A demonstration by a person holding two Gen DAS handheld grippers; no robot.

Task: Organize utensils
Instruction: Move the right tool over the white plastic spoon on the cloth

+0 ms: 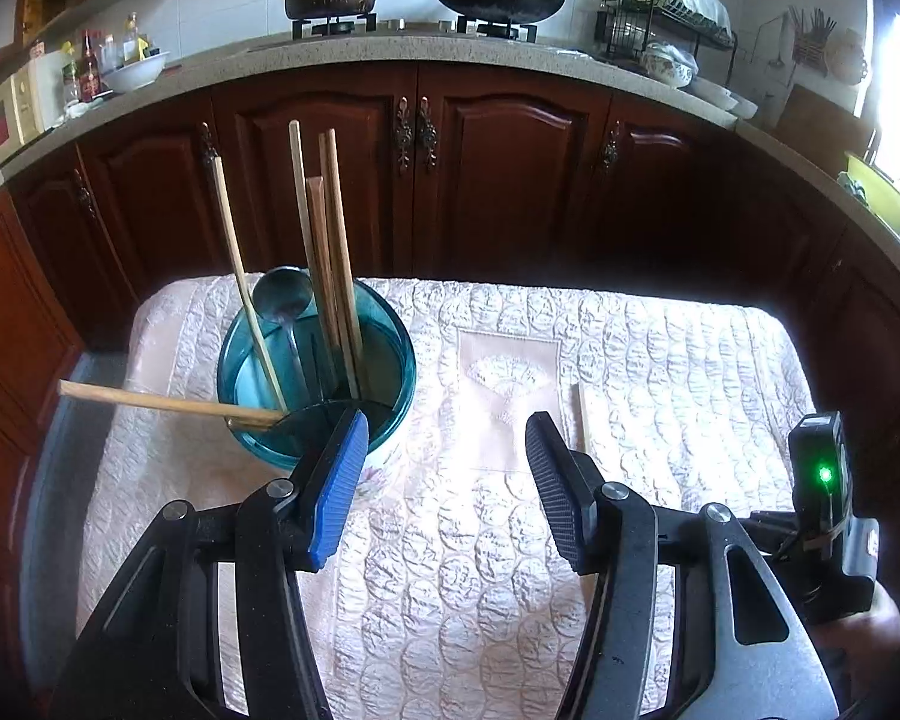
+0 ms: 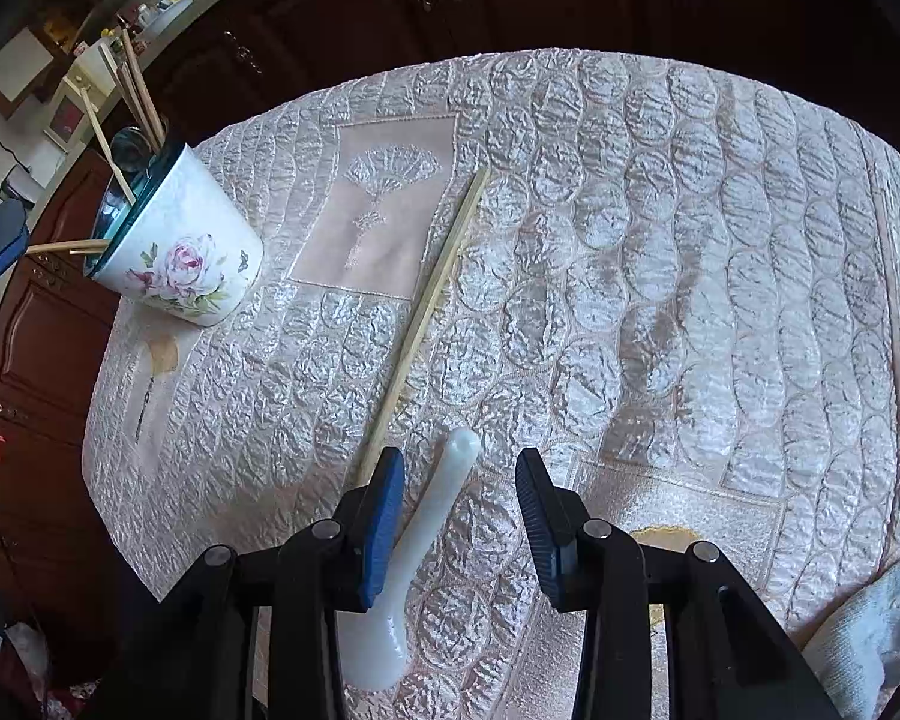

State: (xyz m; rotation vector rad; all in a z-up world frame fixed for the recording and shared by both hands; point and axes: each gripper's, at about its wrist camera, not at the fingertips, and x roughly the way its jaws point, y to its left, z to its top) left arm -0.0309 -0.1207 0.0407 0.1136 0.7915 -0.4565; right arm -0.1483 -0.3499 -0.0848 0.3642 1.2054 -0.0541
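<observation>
A: How far is the work going?

B: On the left, the cup (image 2: 180, 252) is already holding several chopsticks (image 1: 330, 240) and a metal spoon (image 1: 282, 300). The left gripper (image 1: 447, 468) is hovering just beside it, jaws apart and holding nothing.

A: And what is still waiting?

B: One chopstick (image 2: 426, 312) is lying on the tablecloth (image 2: 690, 240). Further right, the right gripper (image 2: 459, 516) is standing open over the white spoon (image 2: 414, 558), not clamping it yet.
</observation>
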